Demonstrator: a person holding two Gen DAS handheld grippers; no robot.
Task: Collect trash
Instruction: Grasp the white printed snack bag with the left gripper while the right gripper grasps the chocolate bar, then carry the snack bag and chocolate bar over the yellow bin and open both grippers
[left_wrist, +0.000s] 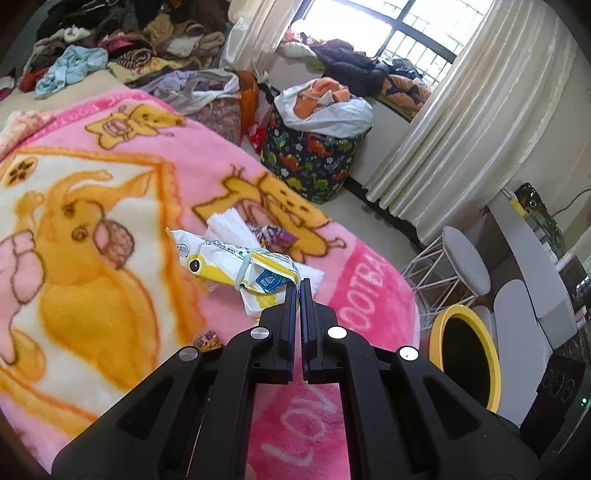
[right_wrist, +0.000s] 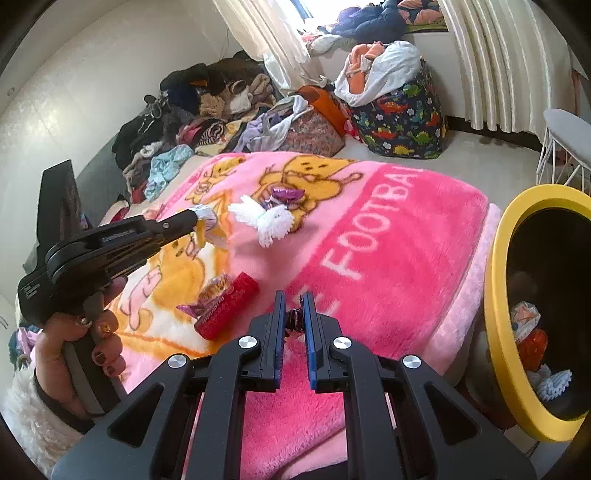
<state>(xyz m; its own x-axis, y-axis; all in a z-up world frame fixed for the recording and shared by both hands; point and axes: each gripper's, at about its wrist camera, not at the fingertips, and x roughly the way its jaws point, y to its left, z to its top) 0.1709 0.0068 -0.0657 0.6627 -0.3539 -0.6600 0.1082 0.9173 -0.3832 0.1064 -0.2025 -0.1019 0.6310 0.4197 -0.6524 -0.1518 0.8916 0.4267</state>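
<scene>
Left claw (left_wrist: 298, 283) clamped tight on a corner of a crumpled white and yellow wrapper (left_wrist: 236, 264), printed with a blue label and looped by a pale rubber band. Seen from the right wrist, same claw (right_wrist: 194, 218) gripped by a hand (right_wrist: 74, 343) with painted nails, wrapper (right_wrist: 207, 221) dangling at its tip above the pink blanket (right_wrist: 388, 258). Right claw (right_wrist: 294, 295) narrowed to a slim gap around a small dark, shiny scrap (right_wrist: 294, 319), too little showing to tell what kind.

More trash on the blanket: white fringed paper (right_wrist: 273, 218) and a purple foil wrapper (right_wrist: 284, 194) toward the far edge, touching each other; red tube-shaped pack (right_wrist: 227, 306) with white lettering nearer the near edge, a clear crinkled wrapper (right_wrist: 214, 290) lying against it. Blanket printed with yellow cartoon animals and white letters.

Yellow-rimmed black bin (right_wrist: 495, 295) just beside the blanket's right edge, holding orange, white and pale blue scraps. Heaped clothes (right_wrist: 207, 107) beyond the far edge; dinosaur-print bag (right_wrist: 402, 118) on the floor by the curtains (right_wrist: 491, 62).
</scene>
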